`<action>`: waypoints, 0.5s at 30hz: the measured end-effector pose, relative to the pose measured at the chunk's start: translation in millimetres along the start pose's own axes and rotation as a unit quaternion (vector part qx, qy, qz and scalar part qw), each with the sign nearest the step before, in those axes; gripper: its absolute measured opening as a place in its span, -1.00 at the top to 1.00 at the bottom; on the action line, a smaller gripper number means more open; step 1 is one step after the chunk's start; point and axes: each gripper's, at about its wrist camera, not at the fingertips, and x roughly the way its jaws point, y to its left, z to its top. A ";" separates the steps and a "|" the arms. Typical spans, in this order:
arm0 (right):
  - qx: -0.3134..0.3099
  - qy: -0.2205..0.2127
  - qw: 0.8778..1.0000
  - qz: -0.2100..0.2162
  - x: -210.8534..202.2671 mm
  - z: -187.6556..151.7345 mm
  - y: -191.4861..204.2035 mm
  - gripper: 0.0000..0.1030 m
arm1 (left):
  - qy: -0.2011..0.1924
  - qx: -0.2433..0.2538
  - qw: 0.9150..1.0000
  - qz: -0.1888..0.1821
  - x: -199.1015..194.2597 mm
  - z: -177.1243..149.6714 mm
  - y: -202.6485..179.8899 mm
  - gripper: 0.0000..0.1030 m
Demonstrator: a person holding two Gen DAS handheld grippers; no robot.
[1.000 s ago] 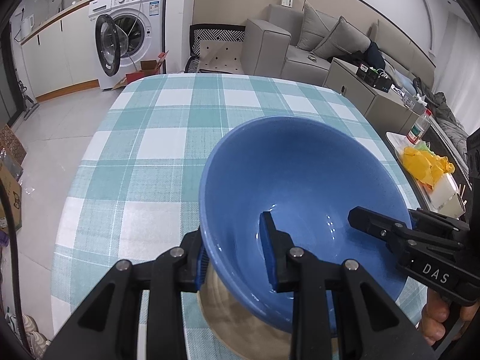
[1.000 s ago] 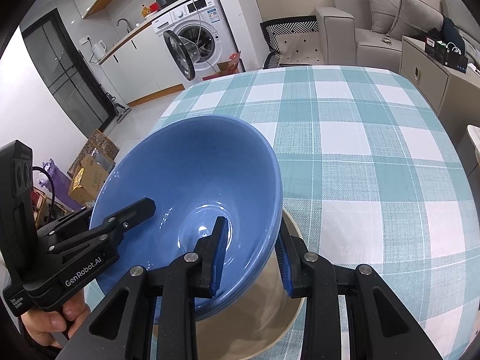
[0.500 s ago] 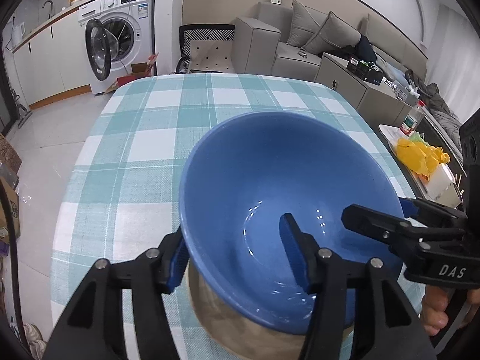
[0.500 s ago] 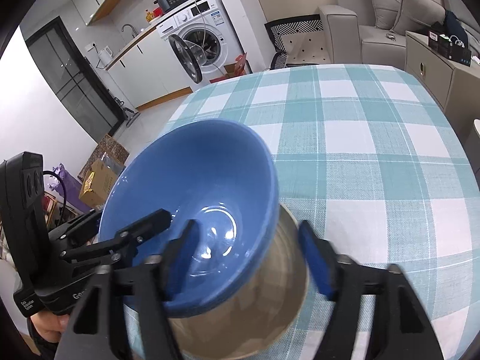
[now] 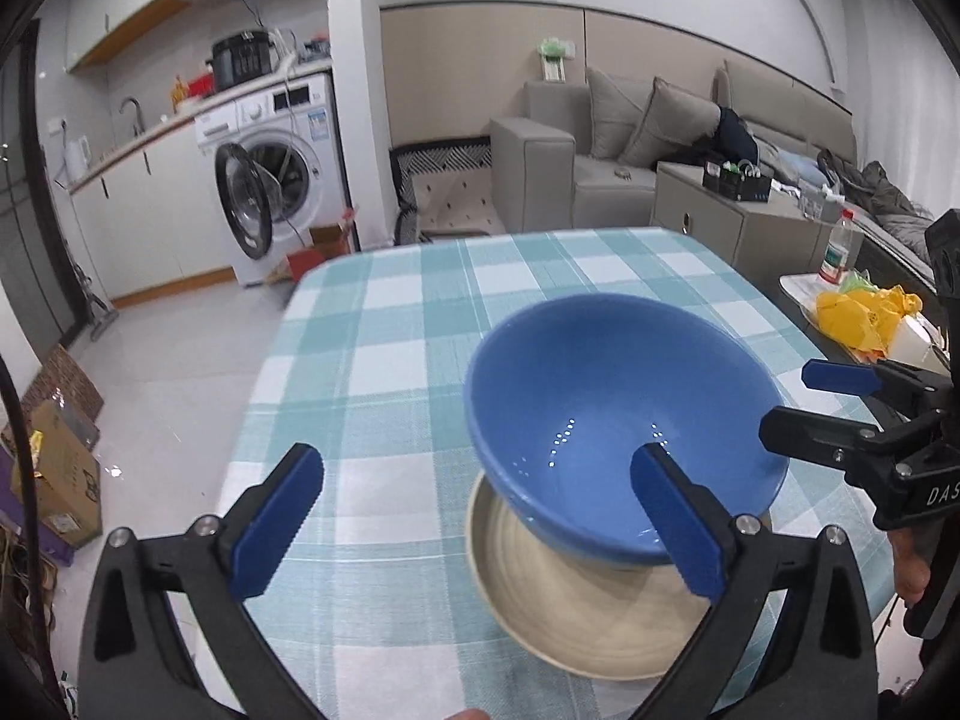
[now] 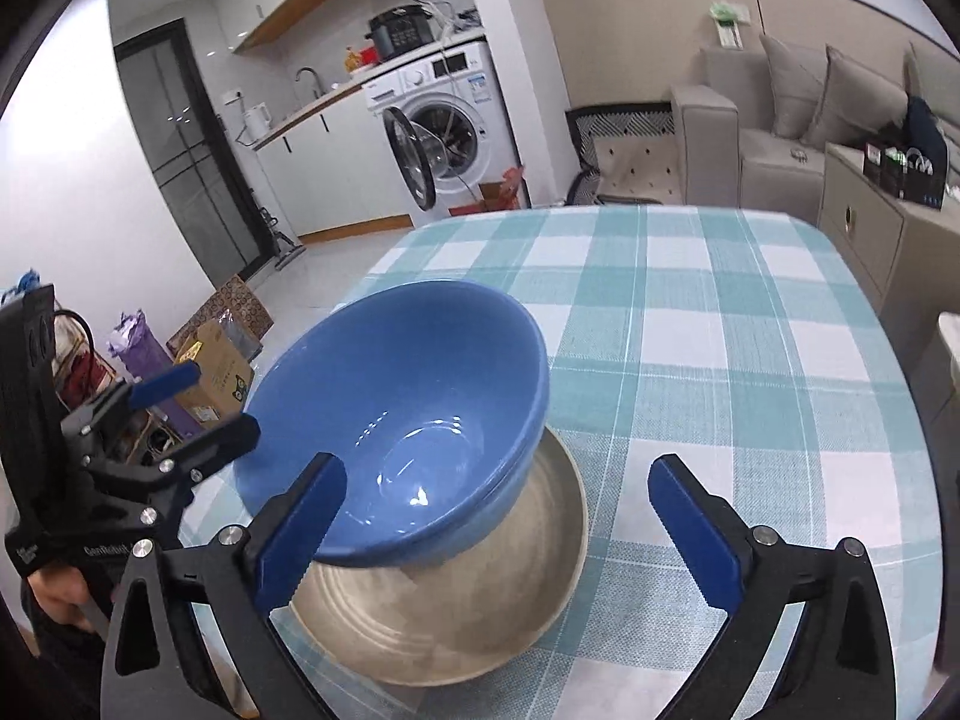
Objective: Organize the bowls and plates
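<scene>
Now both grippers, left (image 5: 480, 516) and right (image 6: 498, 519), have just been opening and let go of the blue bowl (image 6: 402, 420), which sits tilted in the beige plate (image 6: 456, 612) on the checked table (image 6: 720, 360)

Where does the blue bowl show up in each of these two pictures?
Left wrist view: the blue bowl sits right of centre, resting tilted in the beige dish, partly behind the left claw's right-hand finger.
Right wrist view: the blue bowl sits left of centre, its near rim behind the right claw's left-hand finger.
Shared landmark: the washing machine with its door open, beyond the checked table.
</scene>
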 end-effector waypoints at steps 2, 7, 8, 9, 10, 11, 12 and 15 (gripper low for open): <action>-0.010 -0.017 1.000 0.007 -8.1 -7.0 4.6 -0.99 | -0.022 -0.002 1.000 0.006 -12.1 -7.4 3.2 -1.00; -0.015 -0.049 0.998 0.028 -27.9 -24.5 8.3 -0.99 | -0.064 -0.007 0.998 0.013 -38.7 -28.2 9.7 -1.00; -0.015 -0.056 0.998 0.031 -31.6 -28.0 9.0 -0.99 | -0.070 -0.010 0.997 0.014 -42.4 -33.0 11.7 -1.00; -0.015 -0.063 0.997 0.034 -35.9 -32.1 9.8 -0.99 | -0.073 -0.013 0.997 0.015 -44.2 -37.1 12.9 -1.00; -0.018 -0.072 0.996 0.038 -40.8 -37.6 10.6 -0.99 | -0.075 -0.016 0.997 0.015 -45.9 -41.1 13.7 -1.00; -0.021 -0.078 0.996 0.039 -43.7 -41.3 11.2 -0.99 | -0.076 -0.019 0.997 0.016 -46.7 -45.5 14.5 -1.00; -0.023 -0.084 0.996 0.037 -47.4 -46.4 12.2 -0.99 | -0.074 -0.022 0.997 0.016 -46.8 -51.0 14.9 -1.00; -0.035 -0.097 0.994 0.036 -56.4 -61.3 15.8 -0.99 | -0.067 -0.029 0.997 0.014 -44.3 -63.7 14.6 -1.00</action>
